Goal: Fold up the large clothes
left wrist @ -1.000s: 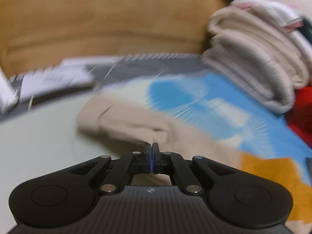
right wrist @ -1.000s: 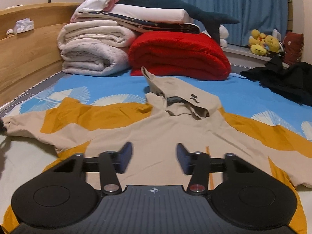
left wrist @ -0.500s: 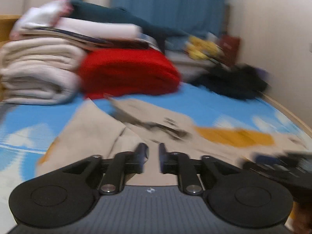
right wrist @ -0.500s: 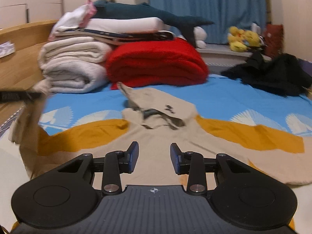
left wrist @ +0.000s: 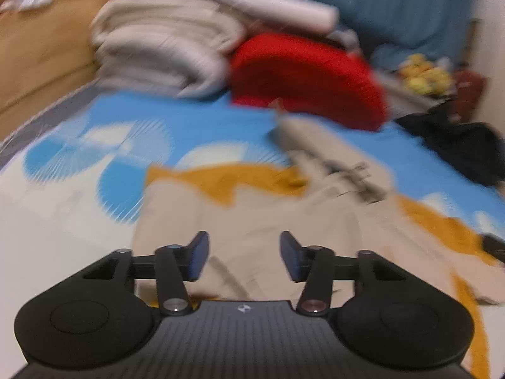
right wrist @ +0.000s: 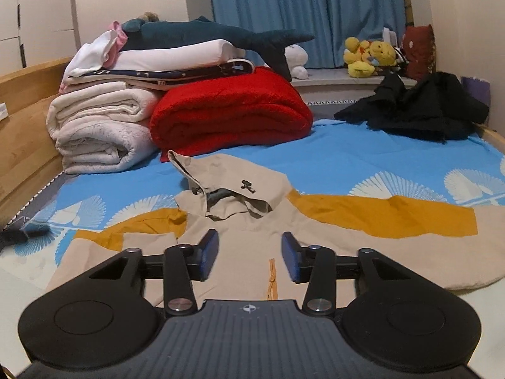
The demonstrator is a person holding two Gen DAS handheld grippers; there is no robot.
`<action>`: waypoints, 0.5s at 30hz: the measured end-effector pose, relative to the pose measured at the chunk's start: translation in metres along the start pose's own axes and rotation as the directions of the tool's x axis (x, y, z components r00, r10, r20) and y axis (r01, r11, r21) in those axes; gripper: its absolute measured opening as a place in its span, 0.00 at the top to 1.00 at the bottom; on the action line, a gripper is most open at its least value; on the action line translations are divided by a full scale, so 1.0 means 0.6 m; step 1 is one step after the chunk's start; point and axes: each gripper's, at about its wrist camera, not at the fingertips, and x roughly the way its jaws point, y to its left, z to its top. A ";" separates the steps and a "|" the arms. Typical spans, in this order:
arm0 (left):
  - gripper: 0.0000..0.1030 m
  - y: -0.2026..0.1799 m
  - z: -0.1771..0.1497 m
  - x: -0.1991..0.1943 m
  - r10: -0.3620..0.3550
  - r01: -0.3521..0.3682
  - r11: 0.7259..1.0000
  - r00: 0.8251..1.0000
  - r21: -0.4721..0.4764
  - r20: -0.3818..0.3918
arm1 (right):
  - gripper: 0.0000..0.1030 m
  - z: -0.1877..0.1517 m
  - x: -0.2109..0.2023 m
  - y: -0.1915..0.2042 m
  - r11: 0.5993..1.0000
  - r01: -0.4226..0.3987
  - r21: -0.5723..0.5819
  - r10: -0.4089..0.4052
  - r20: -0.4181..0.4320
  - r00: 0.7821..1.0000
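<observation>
A: Status, left gripper [left wrist: 244,255]?
B: Jaws just opened, nothing between. Right gripper [right wrist: 250,255] apart, empty.
A: Beige-and-mustard hooded jacket [right wrist: 284,221]?
B: Flat on the bed, just before red folded blanket [right wrist: 230,110].

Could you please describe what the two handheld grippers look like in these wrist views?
Both look alike. The left gripper and right gripper have a matte black body, ribbed in the middle with a small round white mark, flanked by two rounded lobes with circular recesses. Black linkage arms with silver pivot pins carry two fingers faced with blue pads. No cables, sleeves or hands show.
</observation>
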 end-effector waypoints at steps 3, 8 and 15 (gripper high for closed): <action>0.52 0.018 0.020 0.019 -0.009 0.010 0.999 1.000 -0.053 0.019 | 0.66 -0.002 0.011 0.007 1.000 -0.011 -0.009 0.010 -0.007 1.000; 0.51 0.014 0.060 0.027 0.004 -0.002 1.000 0.997 -0.025 0.073 | 0.62 -0.007 0.040 0.021 0.999 -0.032 -0.019 0.031 -0.040 0.999; 0.51 0.063 0.070 0.037 0.009 -0.005 0.996 0.999 -0.093 0.039 | 0.66 -0.029 0.081 0.055 0.998 -0.027 -0.053 0.022 -0.087 0.996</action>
